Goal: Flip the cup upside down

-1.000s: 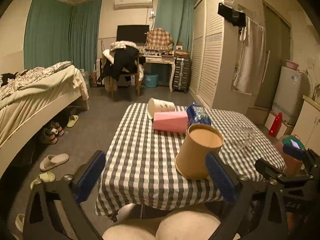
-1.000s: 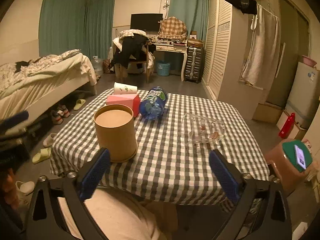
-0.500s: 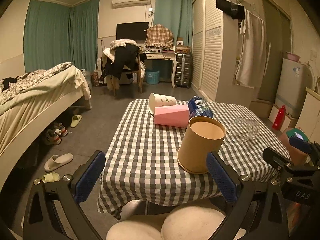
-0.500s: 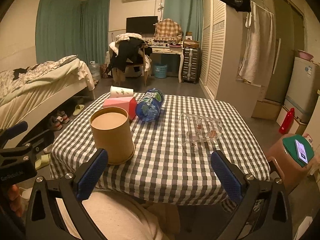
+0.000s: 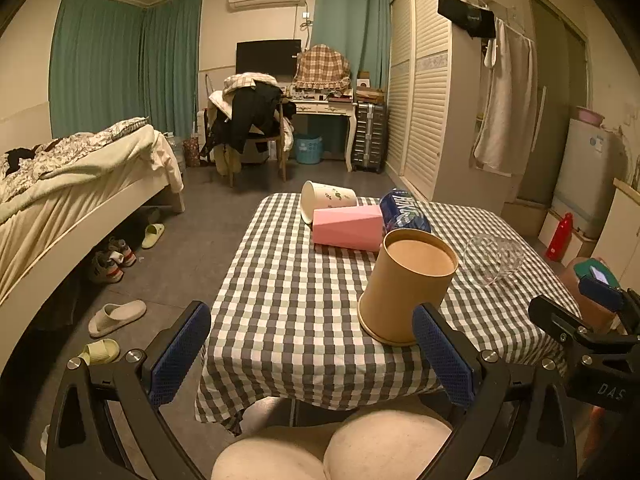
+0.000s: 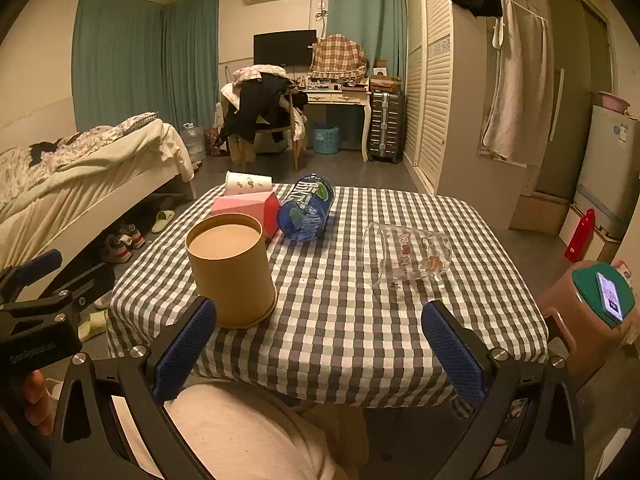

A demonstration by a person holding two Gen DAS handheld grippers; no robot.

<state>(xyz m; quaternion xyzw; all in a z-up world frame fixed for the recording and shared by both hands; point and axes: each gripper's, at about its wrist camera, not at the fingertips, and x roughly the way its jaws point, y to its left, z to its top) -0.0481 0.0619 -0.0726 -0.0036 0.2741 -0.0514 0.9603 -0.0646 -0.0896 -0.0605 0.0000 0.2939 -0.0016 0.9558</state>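
A tan paper cup (image 5: 406, 286) stands bottom up near the front of the checked table (image 5: 288, 308); it also shows in the right wrist view (image 6: 232, 270). A clear glass cup (image 6: 408, 254) lies on its side at the right (image 5: 494, 256). A pink cup (image 5: 346, 226), a white paper cup (image 5: 326, 198) and a blue bottle (image 6: 308, 208) lie at the back. My left gripper (image 5: 312, 354) is open and empty before the front edge. My right gripper (image 6: 320, 354) is open and empty, also in front of the table.
A bed (image 5: 60, 188) with shoes and slippers (image 5: 116, 316) beneath stands at the left. A bin with a green lid and phone (image 6: 600, 300) stands right of the table. A chair, a desk and a wardrobe are at the back. My knees show below the grippers.
Both grippers have risen slightly and drawn back a little from the table. The cups have not moved.
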